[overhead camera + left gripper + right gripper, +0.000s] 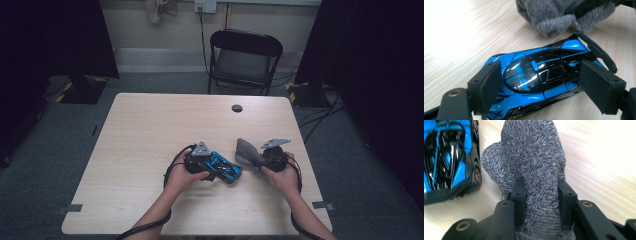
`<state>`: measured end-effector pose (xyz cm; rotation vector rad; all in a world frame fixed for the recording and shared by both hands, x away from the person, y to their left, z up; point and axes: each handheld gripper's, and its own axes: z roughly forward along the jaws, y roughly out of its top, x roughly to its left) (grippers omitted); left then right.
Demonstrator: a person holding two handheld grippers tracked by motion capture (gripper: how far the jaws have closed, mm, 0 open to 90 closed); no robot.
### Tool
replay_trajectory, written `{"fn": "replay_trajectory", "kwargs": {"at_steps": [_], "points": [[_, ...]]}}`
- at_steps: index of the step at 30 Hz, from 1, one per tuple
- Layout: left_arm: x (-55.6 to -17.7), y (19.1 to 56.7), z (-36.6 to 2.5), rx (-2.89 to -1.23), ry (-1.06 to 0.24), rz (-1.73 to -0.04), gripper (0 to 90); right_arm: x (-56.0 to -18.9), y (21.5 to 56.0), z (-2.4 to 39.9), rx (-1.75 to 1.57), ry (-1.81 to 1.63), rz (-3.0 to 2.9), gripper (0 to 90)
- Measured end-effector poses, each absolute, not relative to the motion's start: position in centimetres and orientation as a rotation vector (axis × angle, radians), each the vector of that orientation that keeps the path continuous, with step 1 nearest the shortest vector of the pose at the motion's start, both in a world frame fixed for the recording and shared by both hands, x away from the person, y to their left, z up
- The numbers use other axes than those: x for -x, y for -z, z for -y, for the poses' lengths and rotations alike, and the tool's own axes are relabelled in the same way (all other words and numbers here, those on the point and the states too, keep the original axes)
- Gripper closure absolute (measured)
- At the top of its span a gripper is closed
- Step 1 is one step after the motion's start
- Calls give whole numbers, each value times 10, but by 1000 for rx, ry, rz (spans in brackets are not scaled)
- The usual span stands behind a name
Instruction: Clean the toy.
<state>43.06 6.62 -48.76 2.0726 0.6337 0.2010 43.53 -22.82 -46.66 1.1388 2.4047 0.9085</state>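
Toy car (pixel 226 169) left of cloth (pixel 248 151)

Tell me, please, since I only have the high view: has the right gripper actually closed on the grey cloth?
Observer: Yes, the right gripper pinches a fold of the fuzzy grey cloth between both pads.
Operator: And is the left one clamping the blue toy car?
Observer: The left gripper straddles the blue toy car, its pads at the car's sides.
Operator: Do cloth and car touch?
Observer: In the left gripper view the cloth lies just beyond the car's black rear wing; contact is unclear.
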Motion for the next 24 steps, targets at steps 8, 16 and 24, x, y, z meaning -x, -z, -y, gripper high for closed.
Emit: {"fn": "replay_trajectory", "kwargs": {"at_steps": [8, 16, 24], "points": [[-426, 477, -82, -2077, -161, -671, 186, -440, 448, 219, -1089, -946, -2413, 651], [-418, 469, -109, -2061, -172, -700, 181, -441, 433, 204, -1038, -1014, -2436, 650], [-412, 460, -133, -2051, -210, -705, 172, -440, 423, 174, -937, -1062, -2505, 646]]}}
